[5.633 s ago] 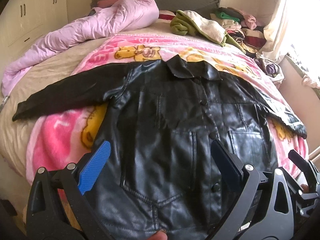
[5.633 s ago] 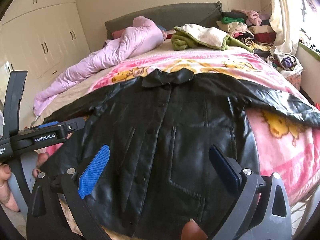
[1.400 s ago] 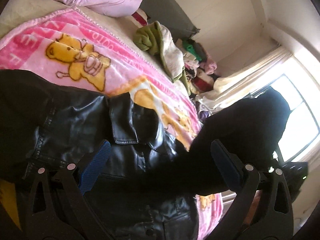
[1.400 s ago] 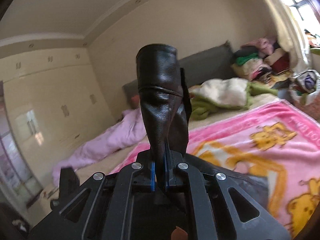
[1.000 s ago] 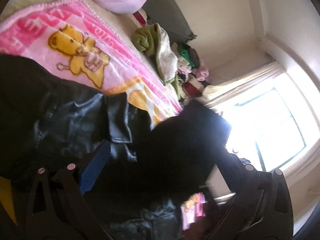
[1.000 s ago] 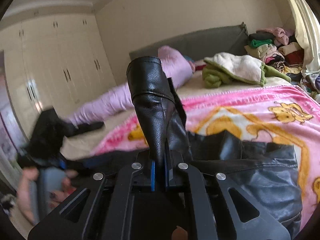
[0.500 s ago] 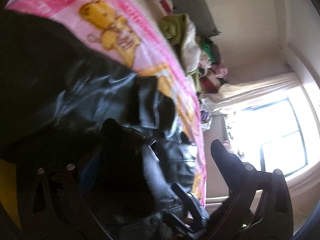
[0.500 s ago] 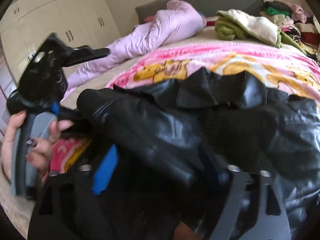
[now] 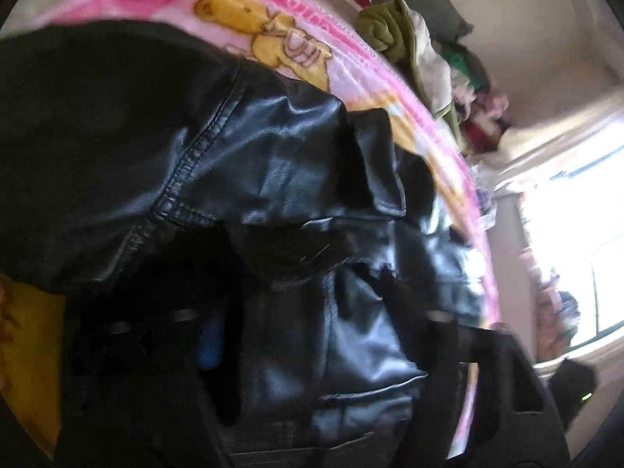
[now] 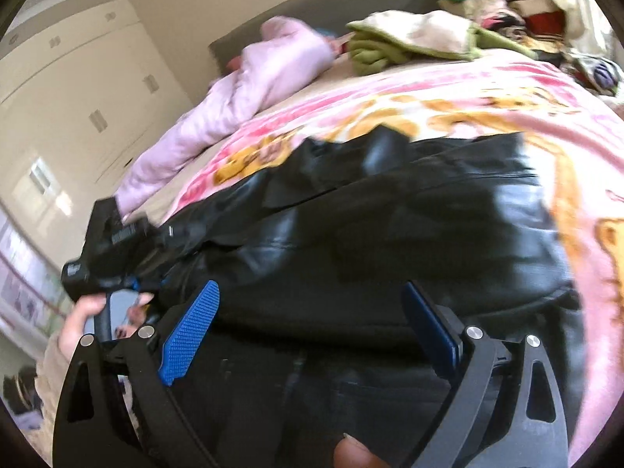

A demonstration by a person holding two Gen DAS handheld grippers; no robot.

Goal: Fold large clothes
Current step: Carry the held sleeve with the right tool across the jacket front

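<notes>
A black leather jacket (image 9: 296,163) lies spread on the pink cartoon blanket (image 9: 249,11); its collar (image 9: 386,167) points towards the window side. In the blurred left wrist view my left gripper (image 9: 323,335) sits low over the jacket. Its jaws are closing with a dark fold of leather between them, and a gap still shows beside the blue pad (image 9: 210,343). My right gripper (image 10: 308,327) hovers open just above the jacket (image 10: 409,234), with nothing between its blue pads (image 10: 191,335). The left gripper (image 10: 109,257) appears at the jacket's left edge, held by a hand (image 10: 78,323).
A lilac quilt (image 10: 249,78) lies along the far left of the bed. A green and cream garment (image 10: 413,39) and a pile of clothes (image 10: 507,4) sit by the headboard. Wardrobe doors (image 10: 78,89) stand on the left; a bright window (image 9: 577,234) is on the right.
My right gripper opened and dropped the sleeve across the jacket, then pulled back from it. My left gripper sank onto the jacket and its jaws have begun to narrow.
</notes>
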